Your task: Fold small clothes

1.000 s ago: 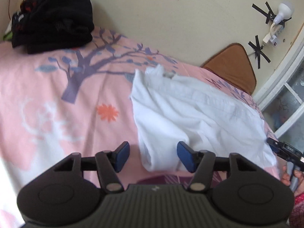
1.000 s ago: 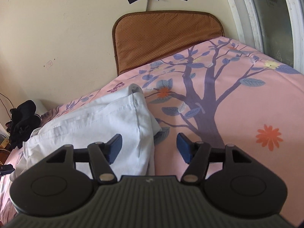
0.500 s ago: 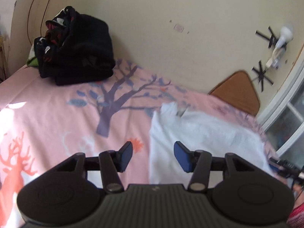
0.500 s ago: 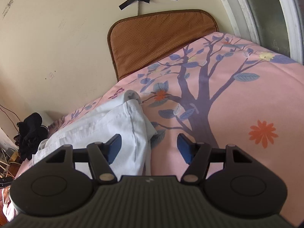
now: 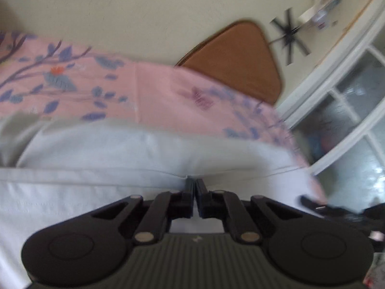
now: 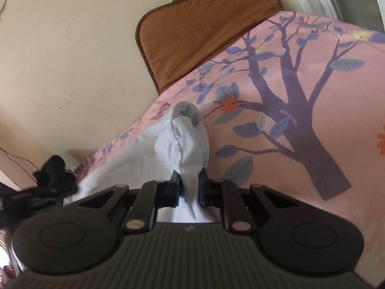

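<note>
A white garment (image 5: 120, 149) lies spread on the pink tree-print bedsheet (image 5: 168, 89). My left gripper (image 5: 195, 183) is shut at the garment's near folded edge, and the cloth puckers right at its tips. In the right wrist view a bunched corner of the same white garment (image 6: 190, 144) rises from between the pads. My right gripper (image 6: 190, 180) is closing on that bunch, with both pads pressing against it. The left wrist view is blurred by motion.
A brown cushion (image 5: 235, 55) leans on the wall at the head of the bed (image 6: 204, 29). A white-framed window (image 5: 349, 108) is on the right. Dark clothing (image 6: 53, 175) lies at the far left of the pink sheet (image 6: 312, 96).
My left gripper swept right across the bed from beside the garment to its edge and went from open to shut. My right gripper rolled and closed on the garment's corner.
</note>
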`<act>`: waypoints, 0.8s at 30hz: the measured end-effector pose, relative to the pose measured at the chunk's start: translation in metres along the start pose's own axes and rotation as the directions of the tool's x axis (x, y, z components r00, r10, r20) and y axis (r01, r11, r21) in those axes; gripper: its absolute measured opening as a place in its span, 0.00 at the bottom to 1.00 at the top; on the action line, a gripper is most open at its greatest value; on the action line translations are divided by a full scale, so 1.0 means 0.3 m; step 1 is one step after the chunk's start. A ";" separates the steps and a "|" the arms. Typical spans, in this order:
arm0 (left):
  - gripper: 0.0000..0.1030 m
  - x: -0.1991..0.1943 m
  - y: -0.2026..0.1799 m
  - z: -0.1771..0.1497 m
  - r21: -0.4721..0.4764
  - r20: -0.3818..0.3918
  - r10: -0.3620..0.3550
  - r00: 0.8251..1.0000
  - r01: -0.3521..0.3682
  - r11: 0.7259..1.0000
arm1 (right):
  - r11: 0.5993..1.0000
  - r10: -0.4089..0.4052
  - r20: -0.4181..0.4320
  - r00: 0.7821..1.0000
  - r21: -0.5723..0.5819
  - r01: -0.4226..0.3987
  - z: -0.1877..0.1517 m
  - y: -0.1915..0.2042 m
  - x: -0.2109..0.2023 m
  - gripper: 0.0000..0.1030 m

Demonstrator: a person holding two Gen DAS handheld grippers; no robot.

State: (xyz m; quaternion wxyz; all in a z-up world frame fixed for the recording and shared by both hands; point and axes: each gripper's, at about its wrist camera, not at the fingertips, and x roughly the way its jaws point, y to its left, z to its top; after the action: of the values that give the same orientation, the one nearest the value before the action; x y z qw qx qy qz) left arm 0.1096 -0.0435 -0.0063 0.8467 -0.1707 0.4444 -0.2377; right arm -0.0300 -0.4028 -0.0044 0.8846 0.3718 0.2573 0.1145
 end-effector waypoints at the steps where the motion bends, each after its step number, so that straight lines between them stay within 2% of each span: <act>1: 0.05 0.011 0.017 -0.017 -0.008 0.041 -0.038 0.998 0.038 0.999 | 0.999 0.046 0.015 0.999 0.005 -0.046 0.008 0.041 -0.018 0.16; 3: 0.05 0.007 0.036 -0.025 -0.039 0.043 -0.058 0.997 0.059 0.997 | 0.991 0.135 0.030 0.990 -0.015 -0.134 0.028 0.141 -0.045 0.15; 6: 0.04 -0.058 0.078 -0.036 -0.110 0.047 -0.089 0.995 0.094 0.989 | 0.968 0.239 -0.006 0.971 -0.082 -0.239 0.038 0.329 -0.017 0.15; 8: 0.04 -0.172 0.127 -0.058 -0.130 0.127 -0.125 0.984 0.141 0.981 | 0.947 0.288 -0.053 0.956 -0.135 -0.293 0.023 0.459 0.031 0.15; 10: 0.04 -0.328 0.197 -0.084 -0.151 0.234 -0.145 0.961 0.183 0.972 | 0.922 0.323 -0.113 0.940 -0.187 -0.339 -0.017 0.594 0.111 0.15; 13: 0.04 -0.550 0.336 -0.144 -0.215 0.372 -0.086 0.924 0.176 0.961 | 0.898 0.326 -0.201 0.924 -0.241 -0.369 -0.104 0.757 0.262 0.15; 16: 0.04 -0.695 0.442 -0.210 -0.280 0.428 0.017 0.903 0.115 0.953 | 0.892 0.315 -0.301 0.900 -0.231 -0.390 -0.226 0.881 0.445 0.15; 19: 0.05 -0.772 0.514 -0.240 -0.313 0.434 0.084 0.897 0.062 0.948 | 0.902 0.260 -0.399 0.879 -0.224 -0.368 -0.382 0.966 0.618 0.16; 21: 0.07 -0.787 0.534 -0.256 -0.318 0.422 0.090 0.902 0.054 0.947 | 0.884 0.192 -0.491 0.850 -0.290 -0.367 -0.466 0.998 0.689 0.28; 22: 0.10 -0.789 0.533 -0.265 -0.307 0.419 0.088 0.904 0.050 0.950 | 0.887 0.175 -0.525 0.833 -0.283 -0.364 -0.478 0.995 0.685 0.29; 24: 0.18 -0.787 0.518 -0.282 -0.270 0.415 0.078 0.906 0.040 0.962 | 0.870 0.274 -0.517 0.811 -0.225 -0.438 -0.446 0.967 0.613 0.29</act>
State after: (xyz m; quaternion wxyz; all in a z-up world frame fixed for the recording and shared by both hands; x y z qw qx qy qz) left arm -0.0381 0.2096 0.0281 0.8934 -0.3282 0.2810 -0.1234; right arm 0.0492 -0.0479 0.0564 0.8074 0.2197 0.3645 0.4087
